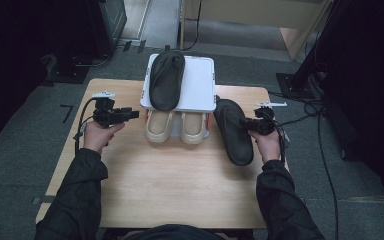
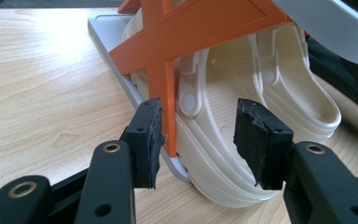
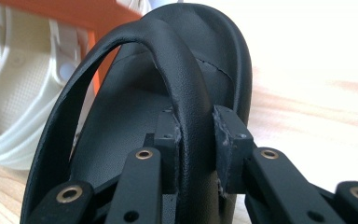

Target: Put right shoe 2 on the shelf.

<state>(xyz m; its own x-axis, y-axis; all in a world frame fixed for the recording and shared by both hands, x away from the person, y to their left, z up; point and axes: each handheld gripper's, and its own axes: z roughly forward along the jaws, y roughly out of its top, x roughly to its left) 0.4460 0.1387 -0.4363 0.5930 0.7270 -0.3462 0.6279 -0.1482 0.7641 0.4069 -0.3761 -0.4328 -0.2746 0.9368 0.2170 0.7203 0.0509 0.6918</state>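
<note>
Right gripper (image 3: 196, 135) — jaws clamped on the black slipper (image 1: 234, 131) strap, right of frame centre. Left gripper (image 2: 204, 140) — jaws apart, holding nothing, beside the cream clog (image 2: 242, 116).

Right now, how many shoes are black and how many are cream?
Black slippers: 2, one on top of the rack and one in the right gripper.
Cream clogs: 2, side by side under the rack's top, left and right.
Total: 4 shoes.
</note>
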